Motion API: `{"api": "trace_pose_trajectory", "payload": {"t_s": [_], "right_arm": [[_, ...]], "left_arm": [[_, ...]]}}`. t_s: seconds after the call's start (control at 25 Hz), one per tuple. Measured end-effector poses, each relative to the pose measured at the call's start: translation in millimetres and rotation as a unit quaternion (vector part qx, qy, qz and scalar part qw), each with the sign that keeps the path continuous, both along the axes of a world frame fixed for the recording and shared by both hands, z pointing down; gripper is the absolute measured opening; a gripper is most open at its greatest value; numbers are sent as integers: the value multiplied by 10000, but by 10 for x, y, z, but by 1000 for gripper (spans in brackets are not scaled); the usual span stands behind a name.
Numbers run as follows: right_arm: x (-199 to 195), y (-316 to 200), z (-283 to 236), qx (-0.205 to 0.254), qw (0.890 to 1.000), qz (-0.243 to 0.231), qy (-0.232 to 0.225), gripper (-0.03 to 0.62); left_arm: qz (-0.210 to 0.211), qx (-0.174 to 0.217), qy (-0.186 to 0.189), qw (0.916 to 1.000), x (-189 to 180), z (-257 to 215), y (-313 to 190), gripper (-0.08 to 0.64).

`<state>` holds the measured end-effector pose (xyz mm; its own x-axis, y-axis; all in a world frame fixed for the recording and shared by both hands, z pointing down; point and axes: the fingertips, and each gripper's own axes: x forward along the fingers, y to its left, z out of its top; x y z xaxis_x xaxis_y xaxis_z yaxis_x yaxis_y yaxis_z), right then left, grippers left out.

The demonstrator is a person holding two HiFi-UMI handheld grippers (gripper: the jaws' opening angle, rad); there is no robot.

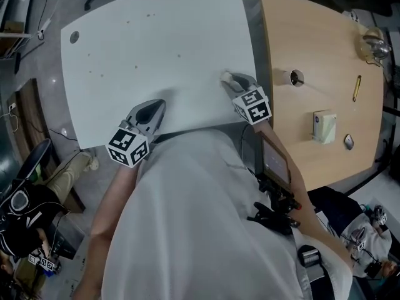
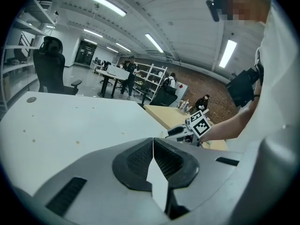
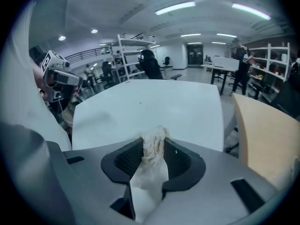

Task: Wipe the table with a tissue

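Note:
The white table point(image 1: 156, 42) fills the upper middle of the head view and carries several small brown spots point(image 1: 102, 75). My right gripper point(image 1: 227, 79) is near the table's right edge, shut on a crumpled white tissue point(image 3: 153, 146) that bulges out past the jaw tips. The tissue's end point(image 1: 224, 75) is close to the tabletop; whether it touches I cannot tell. My left gripper point(image 1: 159, 104) hovers over the near edge of the table with its jaws shut, tips meeting point(image 2: 153, 143), and nothing between them.
A wooden table point(image 1: 312, 55) adjoins on the right, carrying a small roll point(image 1: 296, 77), a yellow pen point(image 1: 357, 87), a white box point(image 1: 324, 127) and a glass object point(image 1: 373, 44). A round grommet point(image 1: 74, 37) sits at the white table's far left. Behind it stands an office chair point(image 2: 49, 64).

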<state>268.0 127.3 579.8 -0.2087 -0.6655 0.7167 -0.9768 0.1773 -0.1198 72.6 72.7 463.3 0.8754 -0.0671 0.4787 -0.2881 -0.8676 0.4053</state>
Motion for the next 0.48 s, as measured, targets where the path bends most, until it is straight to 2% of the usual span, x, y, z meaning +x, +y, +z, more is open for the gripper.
{"api": "trace_pose_trajectory", "payload": {"t_s": [0.08, 0.2, 0.32, 0.48], "right_arm": [[252, 210, 14, -62, 9992, 348, 206, 138], [423, 404, 101, -226, 9978, 519, 342, 138], [371, 409, 209, -321, 9979, 406, 393, 138], [207, 188, 225, -229, 9983, 181, 504, 138]], "left_arm": [[45, 30, -47, 10000, 26, 20, 49, 8], [99, 50, -102, 9999, 76, 50, 134, 8], [86, 71, -110, 9999, 128, 32, 188, 8], [29, 128, -120, 9998, 159, -11, 213, 8]]}}
